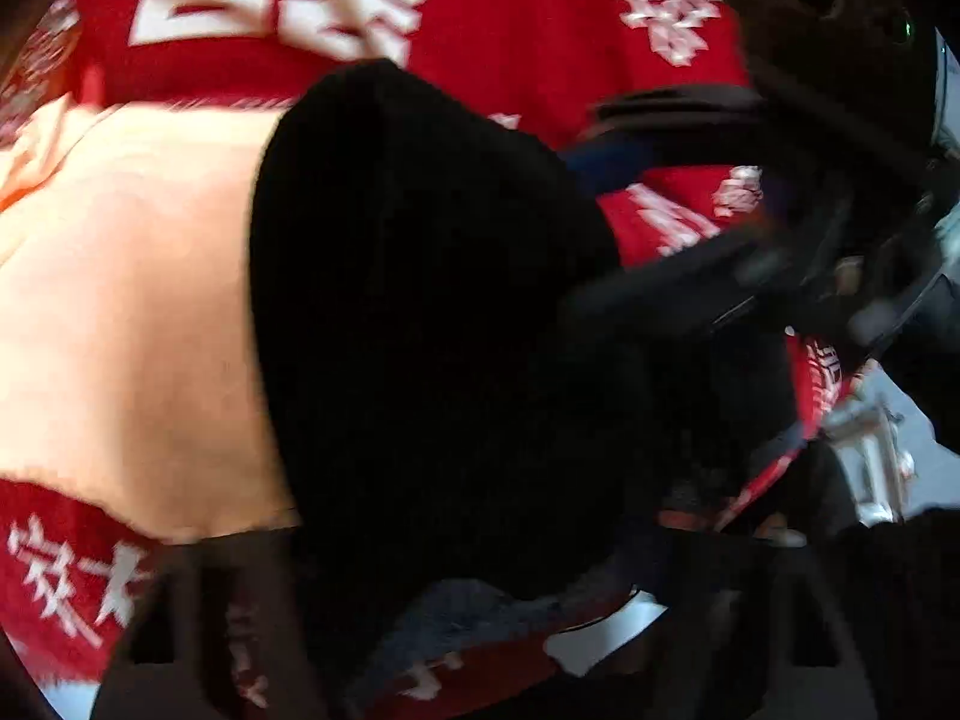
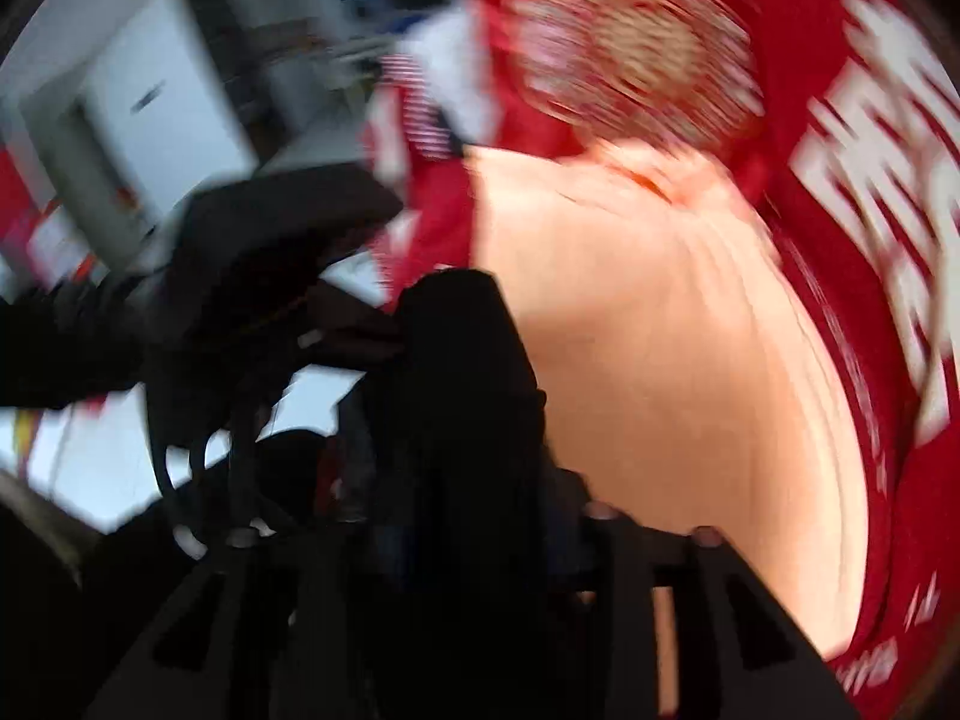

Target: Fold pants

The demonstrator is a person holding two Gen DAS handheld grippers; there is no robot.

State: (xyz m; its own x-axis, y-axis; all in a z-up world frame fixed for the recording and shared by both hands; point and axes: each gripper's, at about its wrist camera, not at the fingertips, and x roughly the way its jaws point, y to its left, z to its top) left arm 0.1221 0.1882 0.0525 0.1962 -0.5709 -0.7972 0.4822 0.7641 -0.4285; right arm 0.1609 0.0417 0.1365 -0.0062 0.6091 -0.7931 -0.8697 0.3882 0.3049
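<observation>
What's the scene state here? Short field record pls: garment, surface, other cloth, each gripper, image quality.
garment: black pants, bunched, lifted off the surface, filling the middle of both wrist views
surface: red cloth with white characters
other cloth: peach fabric lying on the red cloth, beside the pants
left gripper: black fabric between its fingers; grip cannot be confirmed
right gripper: black fabric between its fingers; grip cannot be confirmed
fold progress: cannot tell, pants are a dark mass
image quality: heavy motion blur in both views
</observation>
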